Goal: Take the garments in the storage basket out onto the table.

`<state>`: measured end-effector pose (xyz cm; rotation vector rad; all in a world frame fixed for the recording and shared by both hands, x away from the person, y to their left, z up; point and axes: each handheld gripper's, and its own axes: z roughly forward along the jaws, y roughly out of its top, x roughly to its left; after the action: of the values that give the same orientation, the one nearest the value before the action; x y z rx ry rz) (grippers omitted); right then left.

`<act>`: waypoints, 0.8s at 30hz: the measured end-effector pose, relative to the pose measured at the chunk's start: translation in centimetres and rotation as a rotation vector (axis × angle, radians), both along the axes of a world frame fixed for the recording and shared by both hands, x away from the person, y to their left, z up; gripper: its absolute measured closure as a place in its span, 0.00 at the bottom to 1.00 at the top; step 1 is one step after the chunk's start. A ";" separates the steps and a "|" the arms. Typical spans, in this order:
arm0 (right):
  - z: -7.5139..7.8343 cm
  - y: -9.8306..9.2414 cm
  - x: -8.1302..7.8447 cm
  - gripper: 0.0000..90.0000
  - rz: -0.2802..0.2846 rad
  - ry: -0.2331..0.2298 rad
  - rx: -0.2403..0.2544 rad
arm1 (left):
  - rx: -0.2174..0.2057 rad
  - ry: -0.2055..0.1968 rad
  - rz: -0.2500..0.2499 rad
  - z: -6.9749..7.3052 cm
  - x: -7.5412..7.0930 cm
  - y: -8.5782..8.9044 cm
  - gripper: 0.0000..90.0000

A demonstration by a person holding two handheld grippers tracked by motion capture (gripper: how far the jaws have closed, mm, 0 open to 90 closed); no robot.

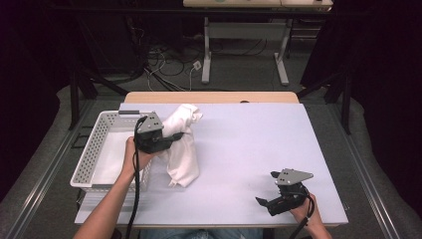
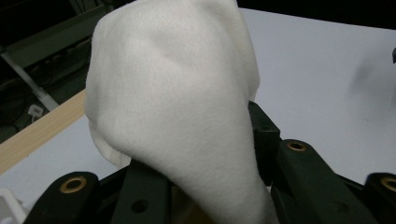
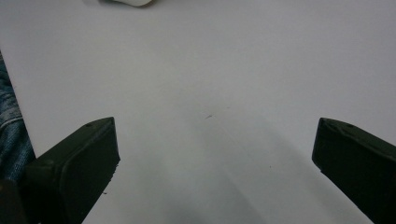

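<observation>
White cloth (image 1: 181, 144) is pinched by left gripper (image 1: 171, 139) fingers beside basket (image 1: 94, 144); right gripper (image 1: 268, 191) fingers are spread over table (image 1: 249, 144).

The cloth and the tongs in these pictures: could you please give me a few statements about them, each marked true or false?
1. The left tongs are shut on the white cloth. True.
2. The cloth lies wholly inside the basket. False: it hangs from the tongs over the table, beside the basket.
3. The right tongs are open and hold nothing. True.
4. The right tongs hover over the basket. False: they are near the table's front right corner.
5. The basket stands at the table's left side. True.
</observation>
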<state>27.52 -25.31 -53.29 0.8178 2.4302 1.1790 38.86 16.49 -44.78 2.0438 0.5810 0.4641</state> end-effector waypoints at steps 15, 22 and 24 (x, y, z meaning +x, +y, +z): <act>0.1 -0.1 -0.1 0.00 0.000 0.002 -0.008 | -0.001 0.030 -0.040 -1.6 0.4 -2.2 0.75; 0.1 -0.1 -0.1 0.00 -0.005 -0.002 -0.002 | 0.003 0.034 -0.054 -2.4 0.6 -3.0 0.75; 0.0 -0.1 -0.1 0.00 -0.005 0.003 -0.002 | 0.000 0.034 -0.057 -2.6 0.6 -3.3 0.75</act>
<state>27.45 -25.43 -53.28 0.8252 2.4300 1.1747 39.50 13.21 -47.42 2.0657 0.5418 0.3969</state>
